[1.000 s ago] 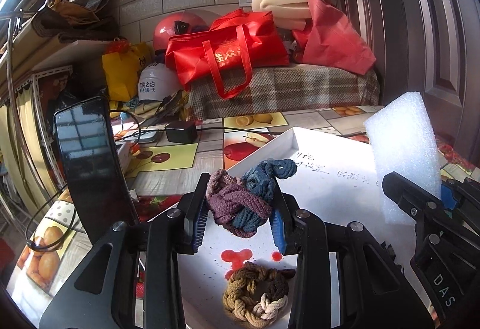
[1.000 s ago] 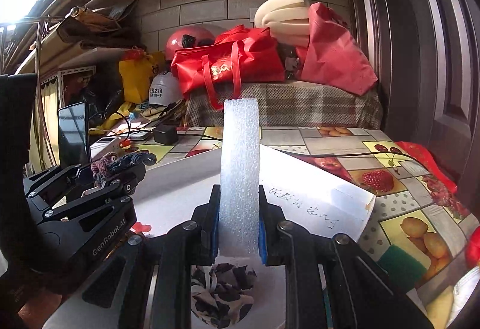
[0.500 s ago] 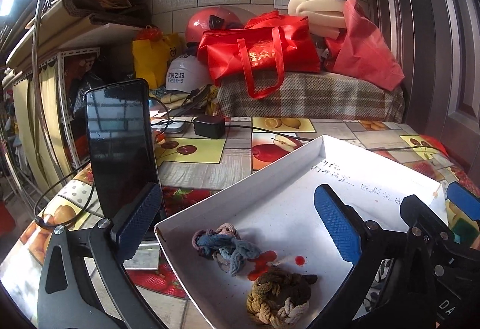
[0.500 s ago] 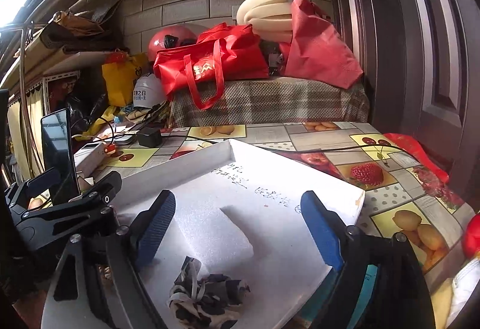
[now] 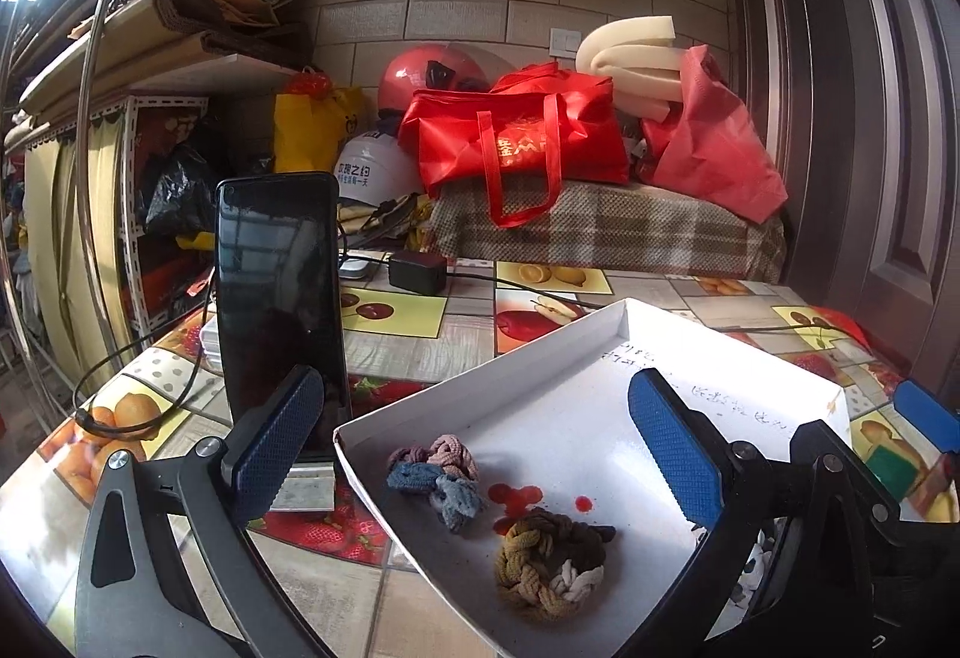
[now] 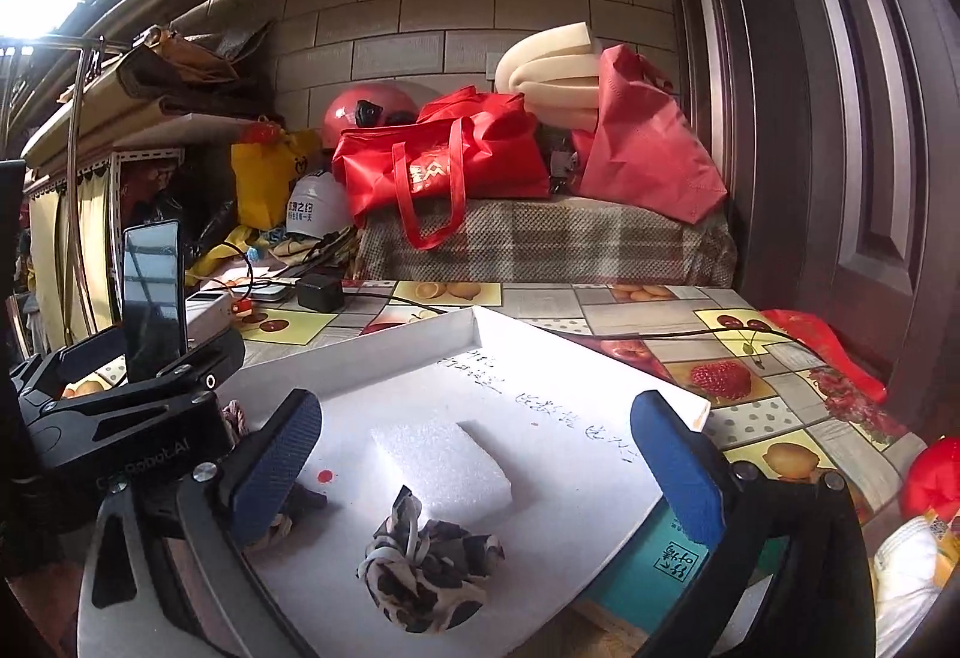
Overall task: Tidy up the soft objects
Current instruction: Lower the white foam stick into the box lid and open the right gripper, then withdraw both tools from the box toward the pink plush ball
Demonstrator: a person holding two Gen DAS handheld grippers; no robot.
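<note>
Claws first, nearest of all: the left claw (image 5: 480, 454) stands spread wide with nothing between its blue pads, and the right claw (image 6: 480, 472) is spread just as wide and just as bare. Both hang over the white tray (image 5: 540, 352), which I take as the landmark. Inside the tray at its near edge lie the brown braided ring (image 5: 549, 565) and the black-and-white scrunchie (image 6: 429, 568); a little further in sit the blue and pink knitted bundle (image 5: 438, 478) and the white foam block (image 6: 441, 463), lying flat. Beyond the tray's left side a dark phone (image 5: 279, 298) stands upright on the worktop (image 5: 408, 352).

Everything soft looks deposited, so this reads as the release step. Next would come backing both claws clear, or finding any remaining soft piece outside the tray.
</note>
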